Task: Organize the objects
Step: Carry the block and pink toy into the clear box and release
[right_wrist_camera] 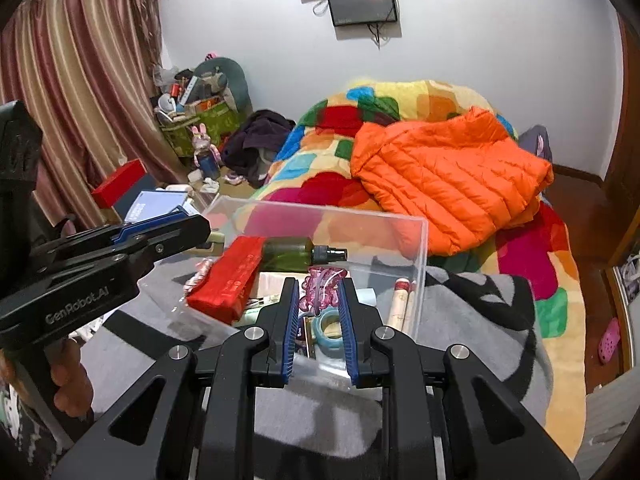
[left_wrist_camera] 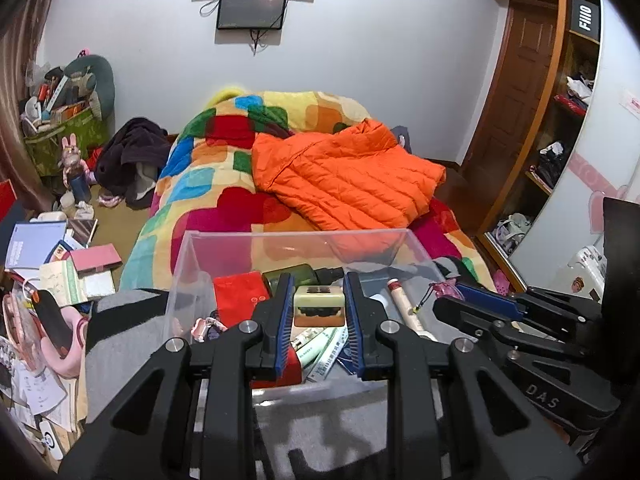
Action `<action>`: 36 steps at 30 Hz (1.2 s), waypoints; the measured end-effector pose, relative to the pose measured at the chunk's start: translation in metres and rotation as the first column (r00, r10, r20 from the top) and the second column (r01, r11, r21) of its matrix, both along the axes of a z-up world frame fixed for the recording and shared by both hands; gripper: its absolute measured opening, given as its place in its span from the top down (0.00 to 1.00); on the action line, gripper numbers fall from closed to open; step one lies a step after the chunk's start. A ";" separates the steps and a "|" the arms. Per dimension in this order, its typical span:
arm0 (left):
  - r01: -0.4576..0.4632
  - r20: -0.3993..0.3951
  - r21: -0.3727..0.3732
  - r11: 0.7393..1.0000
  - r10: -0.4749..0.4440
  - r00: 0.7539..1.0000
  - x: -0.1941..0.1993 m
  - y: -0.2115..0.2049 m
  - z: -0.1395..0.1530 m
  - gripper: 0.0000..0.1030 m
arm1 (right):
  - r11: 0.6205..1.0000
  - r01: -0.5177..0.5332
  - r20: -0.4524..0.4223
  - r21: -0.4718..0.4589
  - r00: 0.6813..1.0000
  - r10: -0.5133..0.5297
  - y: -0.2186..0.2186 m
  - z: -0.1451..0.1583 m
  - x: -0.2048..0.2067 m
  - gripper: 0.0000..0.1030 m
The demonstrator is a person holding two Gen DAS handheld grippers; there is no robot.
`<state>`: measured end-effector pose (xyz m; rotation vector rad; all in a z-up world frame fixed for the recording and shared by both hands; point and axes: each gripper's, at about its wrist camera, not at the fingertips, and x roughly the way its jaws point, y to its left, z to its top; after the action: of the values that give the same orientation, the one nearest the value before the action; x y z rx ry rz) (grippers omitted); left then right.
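Clamped between the blue pads of the left gripper (left_wrist_camera: 319, 304) is a small pale-green block (left_wrist_camera: 319, 305) with a dark pattern on its face, held just above a clear plastic box (left_wrist_camera: 188, 256). The jaws of the right gripper (right_wrist_camera: 319, 304) are drawn close on a pink plastic trinket (right_wrist_camera: 320, 285), which is pinched between their tips over the same box. In the left wrist view the right gripper is seen off to the side, at the box's right wall; in the right wrist view the left gripper is seen at the left, with part of a hand (right_wrist_camera: 68, 384) gripping its handle.

The box is set on a grey and black blanket (right_wrist_camera: 480, 320) at the near end of a bed. Inside it a red pouch (right_wrist_camera: 228, 280) is laid against a green spray bottle (right_wrist_camera: 292, 254), a pale blue tape ring (right_wrist_camera: 329, 330) is seen below the trinket, and a cream tube (right_wrist_camera: 401, 300) is leaned along the right wall. Printed packets are spread on the bottom.

Beyond the box, an orange quilted jacket (left_wrist_camera: 344, 176) is spread over a patchwork quilt (left_wrist_camera: 208, 184). Books and papers are piled on the floor at the left, dark clothes (left_wrist_camera: 128, 156) are heaped farther back, and a screen (left_wrist_camera: 252, 8) is mounted on the white wall.
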<state>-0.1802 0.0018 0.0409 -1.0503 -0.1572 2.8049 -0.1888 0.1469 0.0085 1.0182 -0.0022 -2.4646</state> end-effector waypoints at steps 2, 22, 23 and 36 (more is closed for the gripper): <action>-0.003 0.026 -0.001 1.000 0.003 1.000 -0.007 -0.001 -0.010 0.77 | 1.000 -0.001 0.028 0.012 1.000 0.000 -0.003 -0.010 -0.008 0.83; 0.053 0.038 -0.040 0.998 -0.051 0.998 0.014 0.005 -0.022 0.76 | 0.995 -0.057 0.041 0.077 0.998 0.054 -0.014 -0.018 0.000 0.79; 0.053 0.028 -0.049 0.997 -0.052 0.998 0.019 0.005 -0.020 0.75 | 0.995 -0.060 0.034 0.075 0.998 0.057 -0.013 -0.017 0.003 0.78; 0.038 -0.065 -0.094 0.995 -0.044 0.997 0.079 -0.002 -0.019 0.32 | 0.997 -0.042 -0.123 0.062 0.991 0.050 0.005 0.006 0.069 0.27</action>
<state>-0.1008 -0.0001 0.0222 -0.9653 0.0015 2.8302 -0.1197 0.1517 0.0146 0.8771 0.1344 -2.4948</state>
